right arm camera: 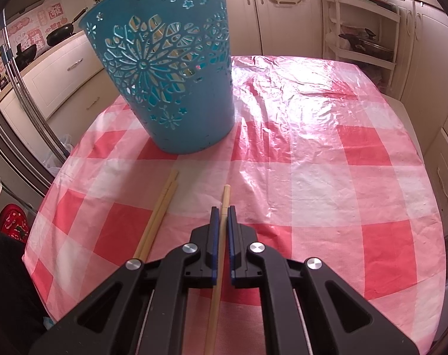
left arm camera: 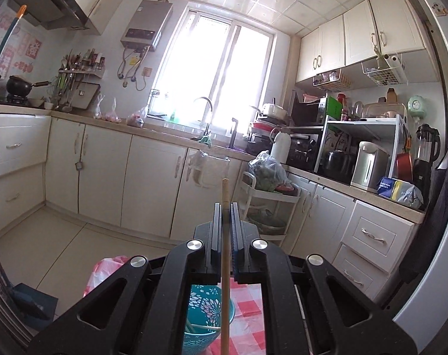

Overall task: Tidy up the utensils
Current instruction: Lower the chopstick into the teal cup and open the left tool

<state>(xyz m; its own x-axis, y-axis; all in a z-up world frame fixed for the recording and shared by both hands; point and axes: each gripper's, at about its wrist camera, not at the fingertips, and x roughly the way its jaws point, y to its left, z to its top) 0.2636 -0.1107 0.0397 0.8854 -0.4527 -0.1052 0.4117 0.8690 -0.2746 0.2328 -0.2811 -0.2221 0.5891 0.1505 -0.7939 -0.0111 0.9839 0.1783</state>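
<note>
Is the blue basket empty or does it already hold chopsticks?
Not empty. The left wrist view looks down into the blue basket, and at least one pale chopstick lies across its inside; the exact count is unclear.

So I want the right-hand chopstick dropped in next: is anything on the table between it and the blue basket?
Nothing visible does. The right gripper holds a chopstick, and only bare checked tablecloth lies between it and the blue basket. Two loose chopsticks lie off to its left.

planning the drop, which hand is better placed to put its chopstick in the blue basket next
Left, probably. The left gripper is shut on a chopstick raised over the blue basket. The right gripper clamps its chopstick low at the tablecloth, short of the basket.
</note>
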